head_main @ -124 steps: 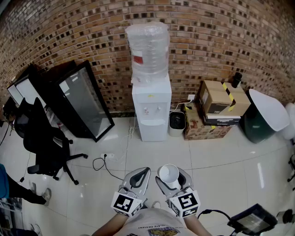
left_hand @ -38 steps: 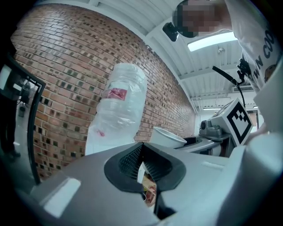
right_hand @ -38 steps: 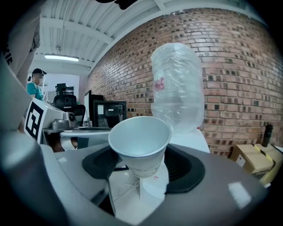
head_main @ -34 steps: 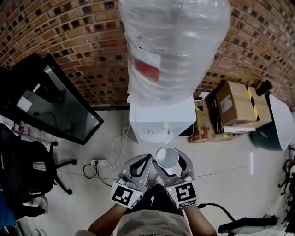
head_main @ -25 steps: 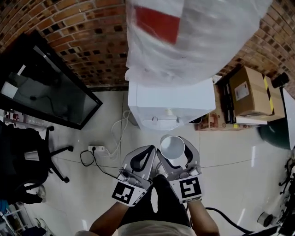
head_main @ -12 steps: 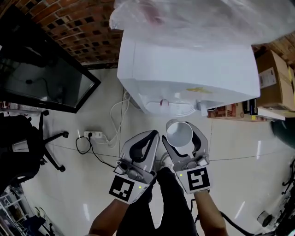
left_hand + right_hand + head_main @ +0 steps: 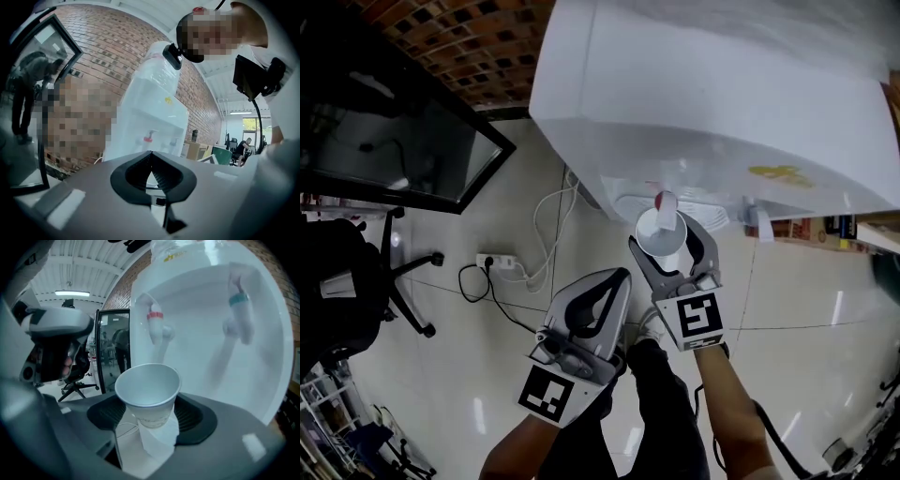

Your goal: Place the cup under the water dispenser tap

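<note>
Nearest, in the head view, the left gripper (image 7: 622,277) hangs low over the tiled floor (image 7: 825,281). Its own view shows the left gripper (image 7: 151,153) with its fingers pressed tip to tip and nothing between them.

Just beside it and a little further forward, the right gripper (image 7: 670,242) has its fingers spread wide and clamped on the sides of a white paper cup (image 7: 659,236). In the right gripper view the cup (image 7: 147,385) stands upright and empty between the dark pads of the right gripper (image 7: 149,414), gripped around its lower half.

The cup is held in the air close in front of the white water dispenser (image 7: 712,122), at the mouth of its recess. The red tap (image 7: 665,202) reaches over the far edge of the cup's rim from above. From the gripper's side the red tap (image 7: 155,326) sits above and slightly behind the cup, and the blue tap (image 7: 240,315) is off to the right, well apart from it.

Further left on the floor lie a power strip (image 7: 492,262) and its white cable (image 7: 551,225). Beyond them are a black office chair (image 7: 356,291), a dark glass panel (image 7: 394,150) and the brick wall (image 7: 469,47).
</note>
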### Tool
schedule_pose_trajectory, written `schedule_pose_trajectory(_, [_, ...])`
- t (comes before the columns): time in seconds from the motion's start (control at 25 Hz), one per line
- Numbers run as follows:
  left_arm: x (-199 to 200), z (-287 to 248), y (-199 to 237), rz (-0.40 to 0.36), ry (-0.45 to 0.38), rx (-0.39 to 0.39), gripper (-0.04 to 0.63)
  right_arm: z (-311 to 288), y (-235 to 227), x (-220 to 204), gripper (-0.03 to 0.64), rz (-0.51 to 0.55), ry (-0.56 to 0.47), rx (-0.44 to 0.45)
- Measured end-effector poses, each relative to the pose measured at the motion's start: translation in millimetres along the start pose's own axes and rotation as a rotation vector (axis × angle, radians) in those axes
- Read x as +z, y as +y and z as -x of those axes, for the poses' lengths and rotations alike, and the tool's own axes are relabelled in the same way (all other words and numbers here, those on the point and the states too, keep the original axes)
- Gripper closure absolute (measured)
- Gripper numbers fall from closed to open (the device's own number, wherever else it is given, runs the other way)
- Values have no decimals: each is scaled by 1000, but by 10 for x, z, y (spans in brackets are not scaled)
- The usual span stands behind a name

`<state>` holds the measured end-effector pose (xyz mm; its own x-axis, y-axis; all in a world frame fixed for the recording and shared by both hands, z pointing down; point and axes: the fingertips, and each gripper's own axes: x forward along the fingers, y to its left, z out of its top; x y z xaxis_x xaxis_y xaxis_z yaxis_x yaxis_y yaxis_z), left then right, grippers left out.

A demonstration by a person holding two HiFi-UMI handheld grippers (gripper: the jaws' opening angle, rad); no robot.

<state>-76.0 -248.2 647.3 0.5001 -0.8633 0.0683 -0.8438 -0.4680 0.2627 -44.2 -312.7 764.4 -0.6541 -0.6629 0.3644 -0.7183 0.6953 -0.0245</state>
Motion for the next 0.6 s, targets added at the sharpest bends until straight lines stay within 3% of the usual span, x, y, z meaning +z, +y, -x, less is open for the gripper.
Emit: schedule_pose_trajectory(0.6, [-113, 6, -33, -32, 25, 22, 611, -455, -118, -296, 287, 14, 45, 49])
